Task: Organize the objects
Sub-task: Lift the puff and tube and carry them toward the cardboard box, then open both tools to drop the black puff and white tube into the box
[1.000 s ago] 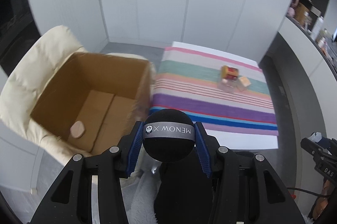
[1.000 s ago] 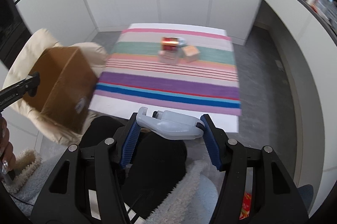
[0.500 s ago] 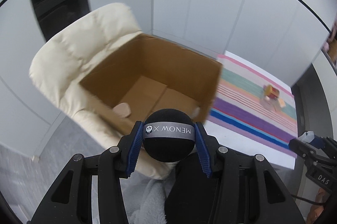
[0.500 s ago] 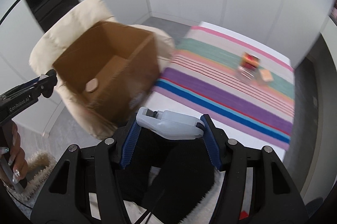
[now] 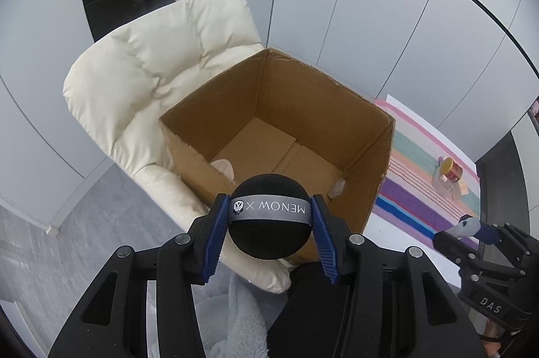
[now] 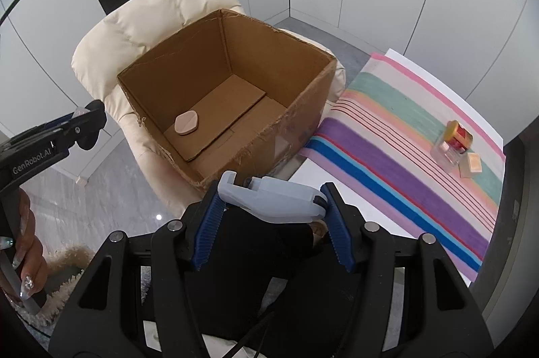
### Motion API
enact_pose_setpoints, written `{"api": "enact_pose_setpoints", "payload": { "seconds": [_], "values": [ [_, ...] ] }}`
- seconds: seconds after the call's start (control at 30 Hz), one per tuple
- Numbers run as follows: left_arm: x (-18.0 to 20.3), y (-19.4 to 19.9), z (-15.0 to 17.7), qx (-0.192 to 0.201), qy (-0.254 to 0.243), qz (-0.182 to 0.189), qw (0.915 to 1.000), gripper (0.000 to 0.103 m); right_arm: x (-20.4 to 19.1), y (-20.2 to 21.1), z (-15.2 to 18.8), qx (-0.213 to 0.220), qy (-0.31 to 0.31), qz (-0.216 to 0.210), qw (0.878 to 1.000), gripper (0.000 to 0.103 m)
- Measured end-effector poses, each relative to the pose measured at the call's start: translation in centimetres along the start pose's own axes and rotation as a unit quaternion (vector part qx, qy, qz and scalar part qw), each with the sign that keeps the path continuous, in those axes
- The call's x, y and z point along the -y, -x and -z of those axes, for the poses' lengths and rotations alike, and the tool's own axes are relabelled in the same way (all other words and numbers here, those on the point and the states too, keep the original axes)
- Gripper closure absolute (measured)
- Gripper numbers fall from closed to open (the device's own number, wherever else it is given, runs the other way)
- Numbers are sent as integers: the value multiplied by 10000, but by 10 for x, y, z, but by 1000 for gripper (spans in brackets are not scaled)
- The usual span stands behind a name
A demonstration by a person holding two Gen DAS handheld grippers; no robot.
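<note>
Landmark: open cardboard box [image 6: 235, 95] sitting on the seat of a cream padded chair [image 5: 148, 78].

Left hand-held gripper [image 5: 269, 216]: jaws partly closed, blue pads pressed on both sides of a black ball [image 5: 269, 223] with a grey printed band across it. Ball held above the near rim of the box, at its front edge. In the right wrist view the same gripper [image 6: 84, 118] shows left of the box, with the person's hand [image 6: 23, 257] on its handle.

Right hand-held gripper [image 6: 273, 209]: jaws partly closed on a pale translucent plastic piece [image 6: 273, 198] lying crosswise between the pads. It sits just in front of the near right corner of the box. From the left wrist view it [image 5: 471, 228] lies right of the box.

Inside the box: one flat pinkish oval pad [image 6: 187, 122] on the floor, toward the left wall.

Right of the box: striped cloth [image 6: 404, 135] on a white surface [image 6: 340, 189]. On the cloth, well apart from the box, a cluster: a red jar with yellow lid [image 6: 460, 133], a clear container [image 6: 446, 154] touching it, a small peach square [image 6: 471, 166] just beside.
</note>
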State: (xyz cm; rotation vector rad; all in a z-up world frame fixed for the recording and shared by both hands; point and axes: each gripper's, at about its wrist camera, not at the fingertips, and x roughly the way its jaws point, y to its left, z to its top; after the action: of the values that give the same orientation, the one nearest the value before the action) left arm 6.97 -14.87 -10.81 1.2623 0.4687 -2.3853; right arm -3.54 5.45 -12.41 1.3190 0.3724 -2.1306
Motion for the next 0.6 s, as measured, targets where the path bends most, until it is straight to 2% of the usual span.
{"api": "enact_pose_setpoints", "payload": {
  "seconds": [0.33,0.6],
  "values": [
    [10,-47,-32,-167,-74,-99,9998,53,-2,-38,-37,-120,135,-86,9998,42],
    [13,-76,-71,-98,56,-180,9998,53,-1,-78,-81,-150,219,-132,9996,42]
  ]
}}
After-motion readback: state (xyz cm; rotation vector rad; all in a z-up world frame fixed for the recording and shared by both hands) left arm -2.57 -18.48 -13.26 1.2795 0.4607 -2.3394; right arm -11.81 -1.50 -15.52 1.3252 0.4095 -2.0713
